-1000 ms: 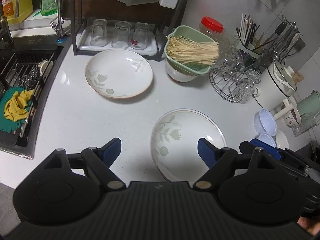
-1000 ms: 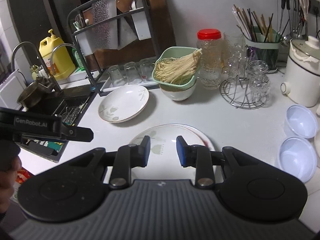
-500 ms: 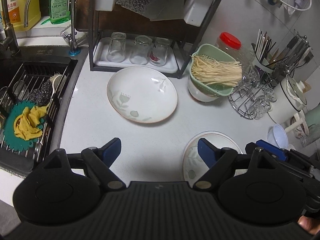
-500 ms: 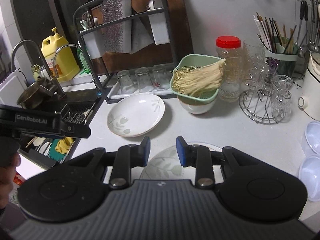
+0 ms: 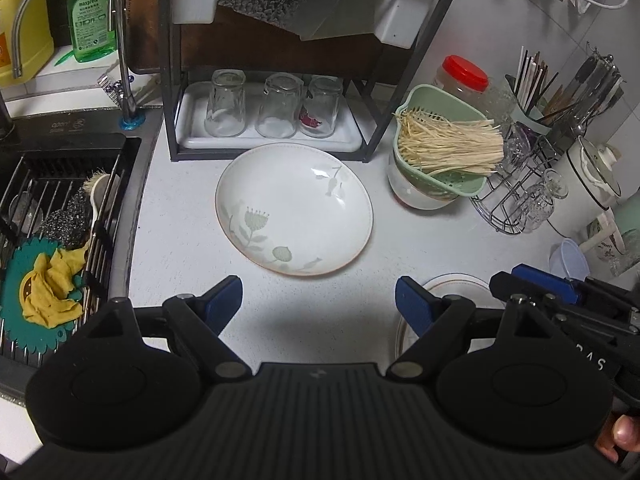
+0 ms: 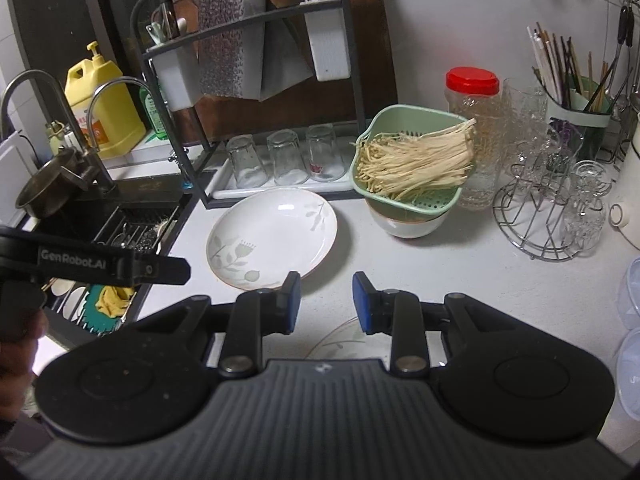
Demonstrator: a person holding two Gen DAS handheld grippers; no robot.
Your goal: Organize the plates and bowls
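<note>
Working from the sink edge of the pale speckled worktop [image 5: 180,220] across to its right side, we judge the tidying hardly begun: nothing we can see has been stacked or put away. Our left gripper [image 5: 318,300] hangs over bare worktop with its blue-padded jaws spread wide and nothing between them. Just beyond it, near the back edge in front of the black wire dish rack [image 5: 404,92], lies the shallow white ceramic plate with a pale green flower print [image 5: 294,208], flat, alone and untouched. To its right a green plastic colander of pale enoki mushrooms [image 5: 438,152] sits nested in a white ceramic bowl [image 5: 416,196], which we take for one of the bowls still to be sorted. Nearer the front edge, a second flower-print plate [image 5: 452,284] shows only as a rim behind the left gripper's right finger; in the right wrist view it lies under our right gripper [image 6: 326,300], whose jaws stand narrowly apart above it, with no pad touching. By the right edge, translucent plastic bowls [image 6: 632,292] sit side by side, apart from the plates. So both plates and every bowl remain to be gathered.
</note>
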